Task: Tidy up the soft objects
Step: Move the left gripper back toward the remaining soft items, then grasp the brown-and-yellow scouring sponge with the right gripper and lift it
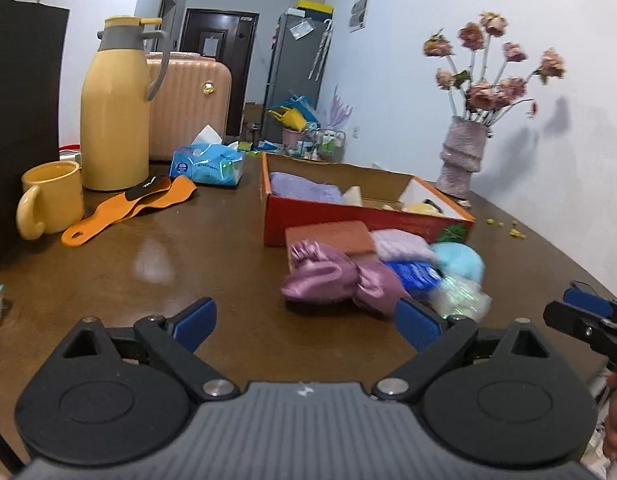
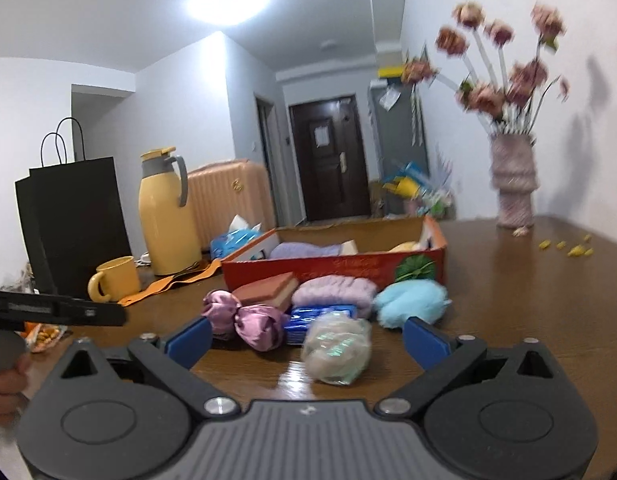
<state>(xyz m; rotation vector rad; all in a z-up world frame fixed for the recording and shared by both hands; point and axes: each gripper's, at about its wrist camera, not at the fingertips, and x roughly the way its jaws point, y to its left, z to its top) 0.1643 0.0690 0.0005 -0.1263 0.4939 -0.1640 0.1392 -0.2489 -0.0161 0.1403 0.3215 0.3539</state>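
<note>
Two tools are hovering over a glossy brown desk [image 1: 156, 248], each with its blue pads spread wide and grasping nothing.

Left wrist view: the left tool [image 1: 306, 326] is standing released above bare desk, near the pile of soft objects. The pink satin bundle [image 1: 332, 276] is lying nearest, touching a brown sponge block [image 1: 332, 236], a lilac knit piece [image 1: 404, 245], a blue packet [image 1: 416, 274], a light blue plush [image 1: 460, 260] and a clear wrapped bundle [image 1: 462, 298]. The pile is resting against the front wall of a red cardboard box [image 1: 348, 216], which is holding a lavender towel [image 1: 304, 190]. A yellow mug [image 1: 52, 198], a yellow thermos [image 1: 116, 108], an orange strap [image 1: 128, 208] and a blue tissue pack [image 1: 208, 164] are occupying the left of the desk. A vase of pink flowers [image 1: 464, 160] is standing by the white wall. The right tool [image 1: 588, 316] is entering at the right edge.

Right wrist view: the right tool [image 2: 306, 340] is standing released, with the clear wrapped bundle [image 2: 336, 350] lying between its pads. A black paper bag [image 2: 76, 220] is standing at the left. A pink suitcase [image 2: 228, 200] and a dark door [image 2: 328, 156] are showing behind the desk.
</note>
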